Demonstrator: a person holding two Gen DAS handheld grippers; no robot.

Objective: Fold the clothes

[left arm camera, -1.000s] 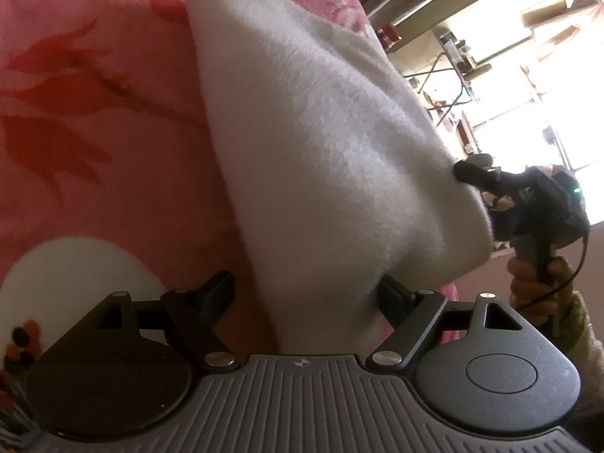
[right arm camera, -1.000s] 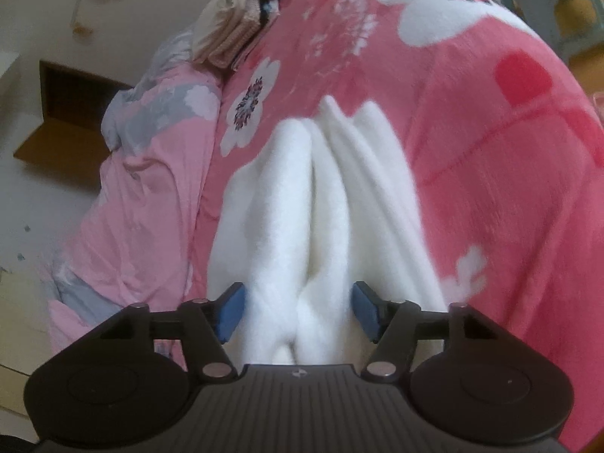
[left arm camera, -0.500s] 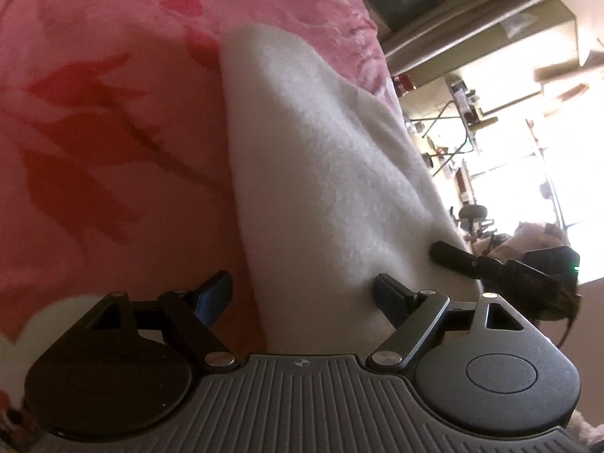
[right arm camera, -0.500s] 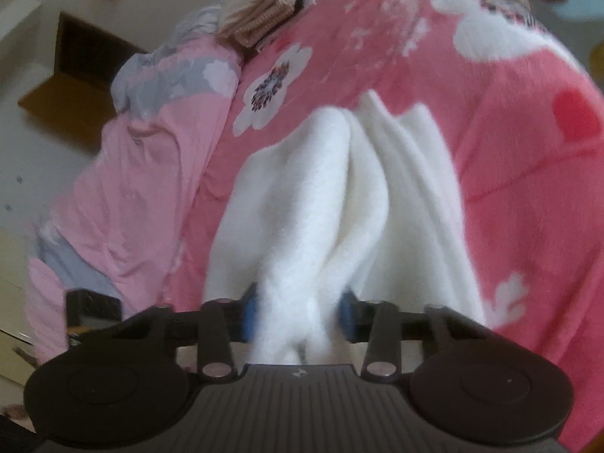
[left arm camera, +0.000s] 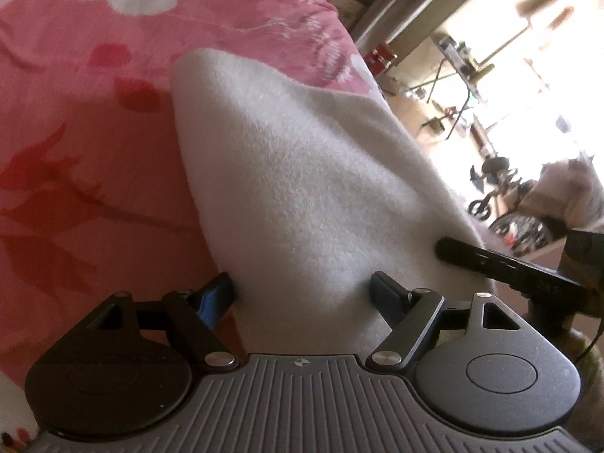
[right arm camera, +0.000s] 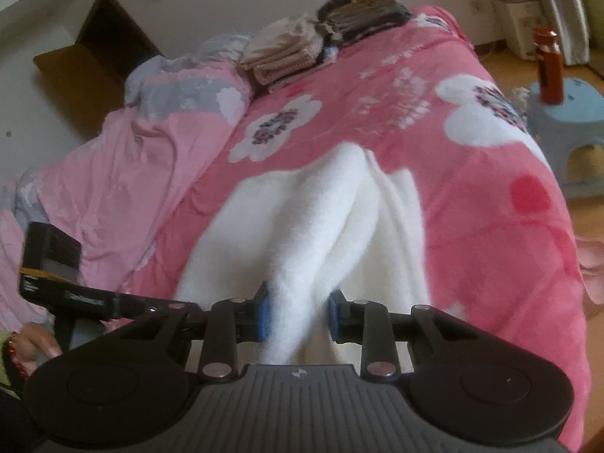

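A white fleece garment (right arm camera: 321, 226) lies bunched on the pink flowered blanket (right arm camera: 472, 188) near the bed's near edge. The right gripper (right arm camera: 300, 315) has just been closing and pinches a raised fold of it. The left gripper (left arm camera: 302, 294) stands wide, pads touching the fleece on both sides; grip uncertain

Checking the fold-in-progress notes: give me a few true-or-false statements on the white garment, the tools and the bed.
1. The right tool has white garment bunched between its blue pads. True; its jaws have just been closing.
2. The garment is black. False: white and fluffy.
3. The bed cover is pink with white flowers. True.
4. No other clothes are on the bed. False: folded clothes sit at the far end.
5. The left tool is empty. False: garment lies between its pads.
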